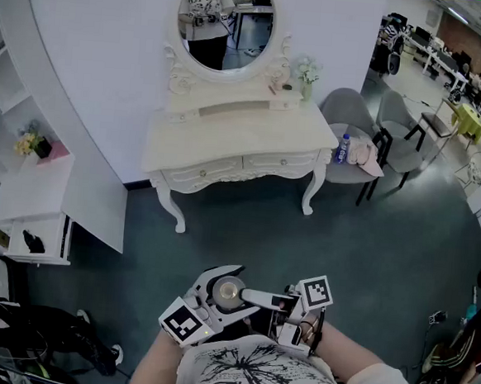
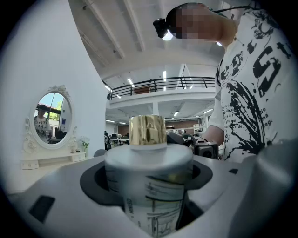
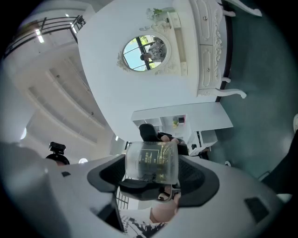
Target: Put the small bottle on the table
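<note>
The small bottle [image 1: 227,292], pale with a gold cap [image 2: 147,129] and a printed label, stands upright between the jaws of my left gripper [image 1: 220,297], which is shut on it close to my chest. My right gripper [image 1: 253,296] points at the bottle from the other side. In the right gripper view the clear bottle [image 3: 152,161] sits between that gripper's open jaws, with a gap on each side. The white dressing table [image 1: 236,137] with its oval mirror [image 1: 225,20] stands across the floor ahead. It also shows at left in the left gripper view, the table [image 2: 51,160].
Grey chairs [image 1: 354,121] stand to the right of the table, one with a water bottle [image 1: 342,148] on its seat. A white shelf unit [image 1: 32,204] lines the left wall. A small vase of flowers [image 1: 308,72] stands on the table's back right. Teal floor lies between me and the table.
</note>
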Motion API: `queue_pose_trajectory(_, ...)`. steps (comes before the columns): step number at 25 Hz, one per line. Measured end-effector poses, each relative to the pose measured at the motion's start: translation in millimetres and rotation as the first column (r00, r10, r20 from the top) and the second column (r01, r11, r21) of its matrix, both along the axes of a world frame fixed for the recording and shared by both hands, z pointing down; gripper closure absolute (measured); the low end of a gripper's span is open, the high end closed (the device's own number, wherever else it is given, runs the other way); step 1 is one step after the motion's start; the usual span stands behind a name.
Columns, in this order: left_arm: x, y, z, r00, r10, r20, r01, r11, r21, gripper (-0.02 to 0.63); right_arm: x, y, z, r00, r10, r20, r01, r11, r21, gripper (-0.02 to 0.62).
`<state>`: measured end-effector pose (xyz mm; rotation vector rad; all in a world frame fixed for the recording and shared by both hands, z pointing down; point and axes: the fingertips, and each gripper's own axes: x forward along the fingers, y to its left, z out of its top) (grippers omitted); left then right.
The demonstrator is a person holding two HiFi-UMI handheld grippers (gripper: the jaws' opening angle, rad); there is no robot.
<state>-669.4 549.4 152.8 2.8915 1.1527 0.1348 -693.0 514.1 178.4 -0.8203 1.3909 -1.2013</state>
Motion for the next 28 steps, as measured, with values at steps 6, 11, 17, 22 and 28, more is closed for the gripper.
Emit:
queue_pose_trajectory(6, 54.2, -23.4, -37.0, 1.0, -0.006, -0.028, 0.006, 1.0, 0.006, 0.252, 54.1, -23.1, -36.9, 1.0, -0.01, -0.025, 0.01, 1.0, 0.0, 0.242)
queue_pose_trajectory(11, 56.4, -36.9, -19.9, 0.999, -0.016, -0.031, 0.016, 1.0, -0.005, 0.252, 55.5, -36.4, -19.6, 0.999, -0.025, -0.022, 0.025, 1.0, -0.011, 0.242)
queue_pose_trajectory(17, 68.7, -58.7, 0.4, 0.999, -0.011, -0.045, 0.013, 0.999, 0.032, 0.252, 68.7, -59.0, -0.8, 0.999, -0.014, -0.038, 0.014, 1.0, 0.018, 0.242)
queue_pose_trajectory(22, 97.7, -85.0, 8.7, 0.999, 0.006, -0.053, -0.005, 1.0, 0.03, 0.252, 98.5, -85.5, 7.9, 0.999, 0.003, -0.046, -0.003, 1.0, 0.013, 0.242)
queue_pose_trajectory(28, 142.5, -122.5, 0.5, 0.998, 0.02, -0.051, -0.02, 1.0, 0.009, 0.252, 144.3, -122.9, 0.7, 0.999, 0.029, -0.045, -0.029, 1.0, -0.003, 0.242)
